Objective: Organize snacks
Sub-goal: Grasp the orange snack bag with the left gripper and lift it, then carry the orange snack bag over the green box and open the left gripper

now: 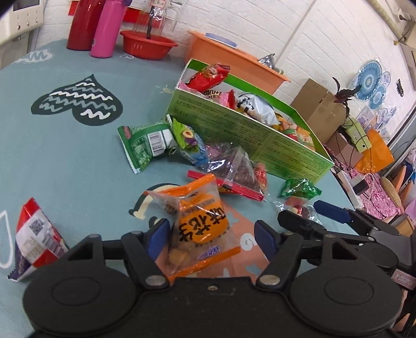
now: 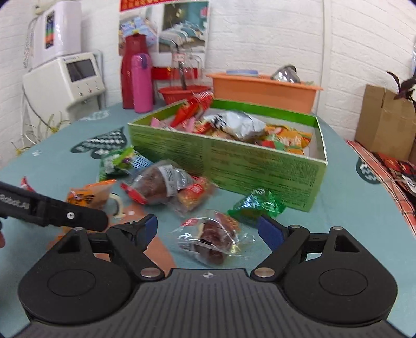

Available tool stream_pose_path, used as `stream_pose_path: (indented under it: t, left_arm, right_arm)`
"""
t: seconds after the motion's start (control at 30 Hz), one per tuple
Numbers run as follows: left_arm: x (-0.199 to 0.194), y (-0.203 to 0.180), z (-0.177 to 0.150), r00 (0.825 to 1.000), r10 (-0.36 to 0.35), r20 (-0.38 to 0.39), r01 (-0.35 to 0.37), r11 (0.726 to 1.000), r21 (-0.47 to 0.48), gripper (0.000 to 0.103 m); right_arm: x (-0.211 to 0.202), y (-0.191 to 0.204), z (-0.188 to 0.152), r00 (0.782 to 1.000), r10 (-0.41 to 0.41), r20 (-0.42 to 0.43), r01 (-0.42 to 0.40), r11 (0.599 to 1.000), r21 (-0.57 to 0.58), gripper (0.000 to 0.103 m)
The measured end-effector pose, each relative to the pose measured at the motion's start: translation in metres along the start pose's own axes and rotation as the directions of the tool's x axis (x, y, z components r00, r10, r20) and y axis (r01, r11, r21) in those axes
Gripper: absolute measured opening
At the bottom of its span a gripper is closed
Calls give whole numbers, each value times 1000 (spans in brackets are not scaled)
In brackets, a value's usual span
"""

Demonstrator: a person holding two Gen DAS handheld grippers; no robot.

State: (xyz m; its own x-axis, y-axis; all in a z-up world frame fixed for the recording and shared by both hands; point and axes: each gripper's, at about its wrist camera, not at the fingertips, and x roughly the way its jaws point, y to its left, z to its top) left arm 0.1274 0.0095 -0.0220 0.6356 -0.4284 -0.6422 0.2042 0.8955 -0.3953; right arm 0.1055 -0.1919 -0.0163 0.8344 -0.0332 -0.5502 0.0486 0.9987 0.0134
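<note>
An orange snack packet [image 1: 201,226] lies on the teal tablecloth between the pads of my left gripper [image 1: 212,240]. The jaws stand open around it, and the right pad is clear of the wrapper. In the right wrist view, a clear packet with a dark red snack [image 2: 212,240] lies between the pads of my right gripper [image 2: 209,230], which is open and not touching it. A green cardboard box [image 1: 247,130] [image 2: 234,163] holding several snack packets stands beyond both. The right gripper's fingers [image 1: 330,209] show at the right of the left wrist view.
Loose snacks lie in front of the box: a green packet [image 1: 145,141], a clear bag with dark pieces [image 1: 234,166], a green foil candy [image 2: 256,202], a red-white packet [image 1: 36,234]. A red flask [image 1: 83,23], pink bottle [image 1: 106,28], red basin [image 1: 147,44] and orange tub [image 2: 262,89] stand behind.
</note>
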Motion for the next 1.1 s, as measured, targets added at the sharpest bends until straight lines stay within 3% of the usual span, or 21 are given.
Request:
stream_pose_path:
  t: [0.07,0.1,0.17,0.2,0.37,0.53,0.6,0.63,0.73,0.77,0.8,0.83,0.87,0.9,1.1]
  left_arm:
    - [1,0,1,1000,1,-2,-1,1000,-2,81]
    - [0,-1,1,1000,4,-2,-4,1000,1,74]
    - [1,-2,0,1000,13,-1,-13,1000,12,55]
    - [2,-3,0,1000,22,-3,-22,1000,17,37]
    - [0,-7,-4,1000,30,8,-31,998,46,37]
    - [-13,-11,-5,1000,-9,4,9,999,53,36]
    - [-22,-13,-4,999,-26,20,25,998,51,36]
    - [-27,-15,-2,999,-45,29,43,998,50,36]
    - [-36,-20,2,997,-60,52,57,997,54,36]
    - [-38,-21,3,997,-58,59,54,997,58,36]
    - [-40,-22,2,996,-57,63,53,997,60,37]
    - [-40,-22,2,996,-57,63,53,997,59,37]
    - [-40,-22,2,997,-56,59,53,997,56,37]
    - [-39,-22,1,997,-56,54,53,997,56,37]
    - [-36,-18,-2,998,-56,36,54,997,48,37]
  right_arm:
    - [4,-3,-1,1000,1,-14,0,1000,17,103]
    - [3,-4,-2,1000,0,-10,0,1000,20,103]
    - [0,-4,-3,1000,10,0,-10,1000,15,103]
    - [-2,-4,-4,1000,10,4,-10,1000,8,103]
    - [-14,-7,-6,998,35,43,-35,999,4,88]
    - [-34,-14,-2,991,96,92,-100,994,41,73]
    - [-40,-14,1,990,88,113,-93,995,38,33]
    - [-42,-15,1,988,91,121,-97,994,43,31]
    - [-39,-16,0,990,89,106,-94,994,49,34]
    - [-37,-16,-2,990,101,98,-107,993,51,45]
    - [-36,-16,-5,988,112,103,-119,991,61,50]
    - [-36,-16,-7,987,119,104,-127,989,70,67]
    - [-34,-14,-9,988,124,97,-130,989,66,99]
    - [-32,-11,-11,989,120,90,-125,991,51,103]
    - [-19,6,-13,986,162,38,-160,986,-47,103]
